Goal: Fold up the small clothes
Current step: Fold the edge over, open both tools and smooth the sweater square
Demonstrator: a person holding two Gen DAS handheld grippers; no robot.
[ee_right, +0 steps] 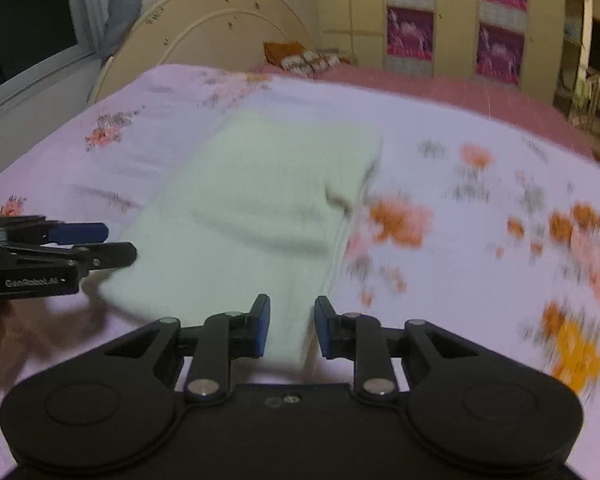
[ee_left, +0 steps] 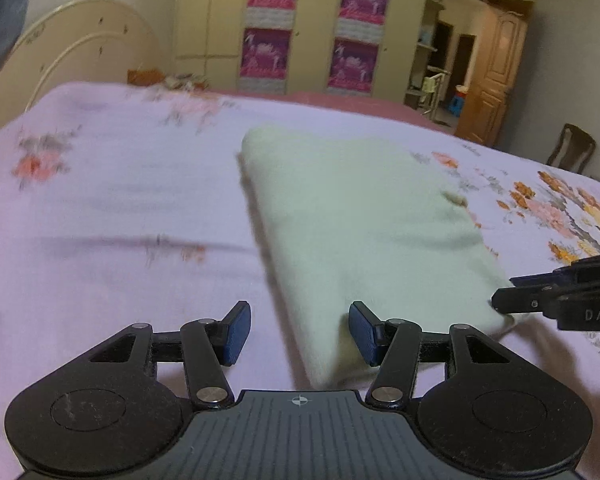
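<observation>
A pale green cloth (ee_left: 364, 224) lies folded into a long strip on the floral bedsheet (ee_left: 120, 208). It also shows in the right wrist view (ee_right: 252, 216). My left gripper (ee_left: 300, 332) is open at the near left corner of the cloth, its jaws on either side of the cloth's edge. My right gripper (ee_right: 290, 330) is open at the near right corner, with the cloth's end between its jaws. Each gripper shows at the edge of the other's view: the right one (ee_left: 504, 294) and the left one (ee_right: 116, 242).
The bed has a cream headboard (ee_right: 220, 20) at the far end, with pillows (ee_right: 304, 58) beside it. A wardrobe with pink posters (ee_left: 312, 28) stands behind the bed. A wooden chair (ee_left: 572, 150) and a doorway (ee_left: 496, 64) are on the right.
</observation>
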